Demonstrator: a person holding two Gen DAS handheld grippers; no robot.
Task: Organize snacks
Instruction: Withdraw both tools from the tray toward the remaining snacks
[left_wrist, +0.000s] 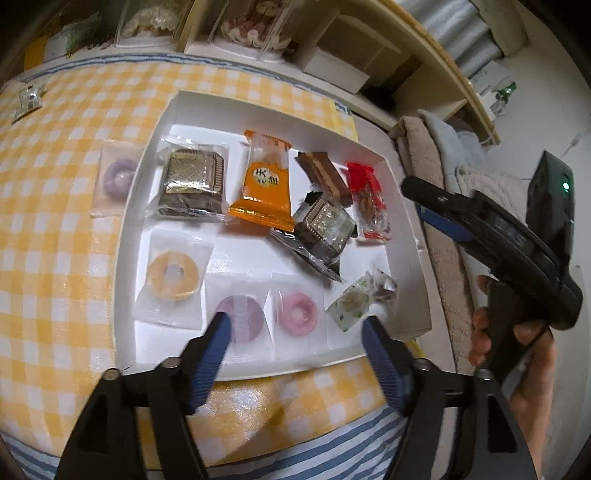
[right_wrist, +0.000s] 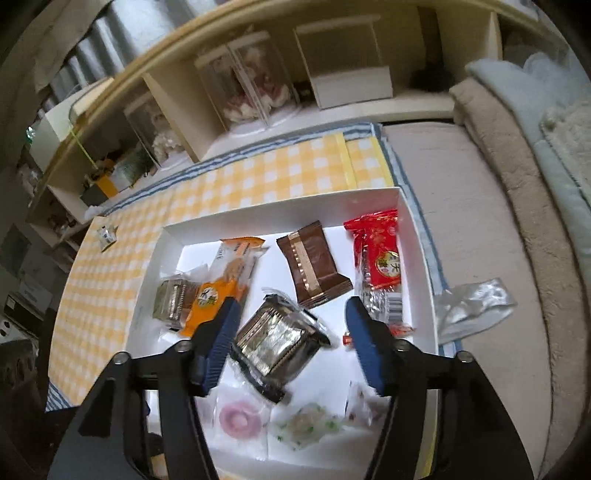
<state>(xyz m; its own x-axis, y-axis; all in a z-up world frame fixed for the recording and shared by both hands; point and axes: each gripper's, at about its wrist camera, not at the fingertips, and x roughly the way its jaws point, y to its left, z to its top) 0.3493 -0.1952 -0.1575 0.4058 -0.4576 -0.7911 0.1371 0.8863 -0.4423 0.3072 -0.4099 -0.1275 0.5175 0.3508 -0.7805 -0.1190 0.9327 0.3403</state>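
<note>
A white box (left_wrist: 129, 206) on the yellow checked cloth holds several wrapped snacks: an orange packet (left_wrist: 264, 181), a brown packet (left_wrist: 323, 177), a red packet (left_wrist: 367, 201), two dark foil cakes (left_wrist: 192, 181) (left_wrist: 321, 229), and yellow (left_wrist: 173, 275), purple (left_wrist: 240, 314) and pink (left_wrist: 297, 314) ring cookies. My left gripper (left_wrist: 297, 326) is open and empty above the box's near edge. My right gripper (right_wrist: 291, 314) is open and empty above the tilted foil cake (right_wrist: 277, 339). A purple ring cookie (left_wrist: 118, 177) lies outside the box at its left.
A small wrapped snack (left_wrist: 29, 98) lies at the far left of the cloth. An empty clear wrapper (right_wrist: 472, 306) lies right of the box on a beige blanket (right_wrist: 480, 221). Shelves with boxes (right_wrist: 351, 86) stand behind the table.
</note>
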